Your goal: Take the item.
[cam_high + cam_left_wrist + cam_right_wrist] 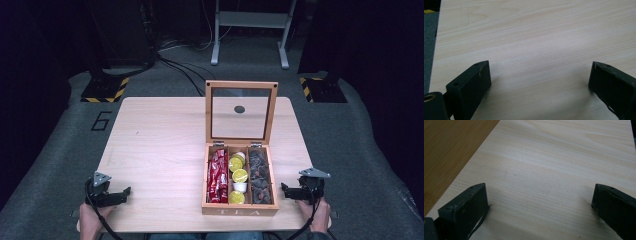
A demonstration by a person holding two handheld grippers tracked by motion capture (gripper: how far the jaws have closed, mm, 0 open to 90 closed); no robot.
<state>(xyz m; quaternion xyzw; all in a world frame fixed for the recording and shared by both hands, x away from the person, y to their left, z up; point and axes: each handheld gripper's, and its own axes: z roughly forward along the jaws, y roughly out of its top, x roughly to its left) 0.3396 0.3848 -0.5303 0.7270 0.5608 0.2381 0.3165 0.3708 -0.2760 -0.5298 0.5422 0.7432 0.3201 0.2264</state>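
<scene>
Both grippers, left (126, 190) and right (283, 187), are black, topped by grey triangular plates, trailing black cables.

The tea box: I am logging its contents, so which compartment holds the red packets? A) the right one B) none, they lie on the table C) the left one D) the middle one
C: in the high view the red packets fill the left compartment of the tea box, beside the yellow-lidded capsules in the middle.

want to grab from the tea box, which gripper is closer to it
Right. The right gripper sits just off the tea box's right side, jaws open. The left gripper rests near the table's left edge, well away from the box.
</scene>
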